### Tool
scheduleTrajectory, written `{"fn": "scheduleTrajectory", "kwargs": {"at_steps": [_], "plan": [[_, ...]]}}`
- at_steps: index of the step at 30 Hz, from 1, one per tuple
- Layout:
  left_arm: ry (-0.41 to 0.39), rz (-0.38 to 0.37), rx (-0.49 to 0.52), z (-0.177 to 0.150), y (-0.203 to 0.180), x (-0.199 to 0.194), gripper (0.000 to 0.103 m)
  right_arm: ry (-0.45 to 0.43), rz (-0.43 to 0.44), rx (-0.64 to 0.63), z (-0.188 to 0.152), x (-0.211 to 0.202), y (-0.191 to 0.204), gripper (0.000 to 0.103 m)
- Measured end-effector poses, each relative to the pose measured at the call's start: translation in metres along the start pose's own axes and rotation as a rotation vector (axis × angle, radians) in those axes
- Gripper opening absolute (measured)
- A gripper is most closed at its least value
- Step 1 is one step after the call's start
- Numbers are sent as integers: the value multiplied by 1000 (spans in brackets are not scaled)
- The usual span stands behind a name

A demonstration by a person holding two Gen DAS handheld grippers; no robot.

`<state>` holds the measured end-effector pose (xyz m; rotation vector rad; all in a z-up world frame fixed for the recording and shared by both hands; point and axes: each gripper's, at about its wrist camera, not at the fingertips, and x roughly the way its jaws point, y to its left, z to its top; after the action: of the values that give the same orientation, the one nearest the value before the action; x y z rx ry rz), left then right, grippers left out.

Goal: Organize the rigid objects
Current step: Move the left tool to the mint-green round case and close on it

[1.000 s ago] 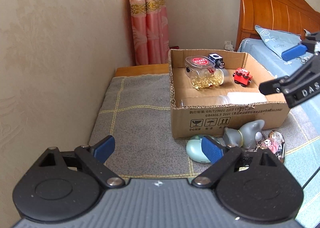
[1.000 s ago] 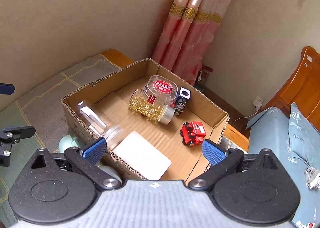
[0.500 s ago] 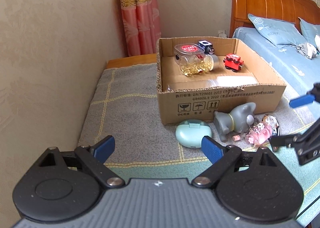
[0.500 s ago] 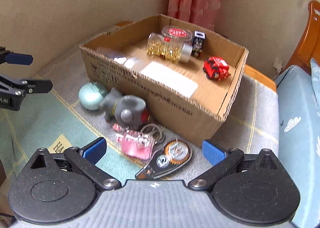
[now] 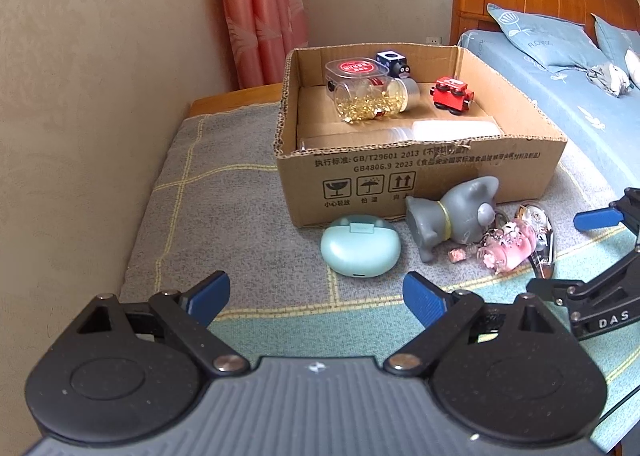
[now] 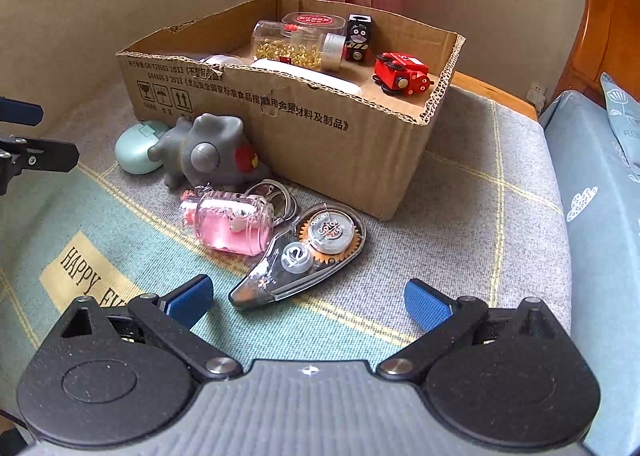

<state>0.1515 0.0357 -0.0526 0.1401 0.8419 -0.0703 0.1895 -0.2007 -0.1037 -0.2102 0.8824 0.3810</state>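
- Both the left gripper [image 5: 316, 298] and the right gripper [image 6: 309, 302] are spread wide, holding nothing.
- Left to do: the correction tape dispenser [image 6: 304, 252] just beyond the right gripper, then the pink keychain bottle [image 6: 232, 223], grey elephant figure [image 6: 204, 153] and mint earbud case [image 5: 360, 252].
- Done: in the cardboard box [image 6: 320, 127] beyond lie a red toy train [image 6: 402, 71], a jar of gold pins [image 6: 298, 45] and other items.

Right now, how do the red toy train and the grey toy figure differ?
The red toy train lies inside the cardboard box; the grey toy figure lies outside it, on the blanket by the front wall. The train is small and blocky; the figure is larger and rounded. Both lie tipped over, untouched.
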Motion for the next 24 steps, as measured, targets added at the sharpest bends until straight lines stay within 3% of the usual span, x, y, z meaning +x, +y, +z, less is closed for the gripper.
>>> {"fn": "scheduleTrajectory", "kwargs": {"at_steps": [13,17,24], "plan": [[38,-22,20,1,-7,23,93,-23,-144,182,-25,-14,-42,103],[46,-27,28,1,-8,31,93,-24,-266,259,-26,-15,-46,103],[31,-69,35,5,-10,51,93,-37,-241,295,-33,-16,-48,103]]}}
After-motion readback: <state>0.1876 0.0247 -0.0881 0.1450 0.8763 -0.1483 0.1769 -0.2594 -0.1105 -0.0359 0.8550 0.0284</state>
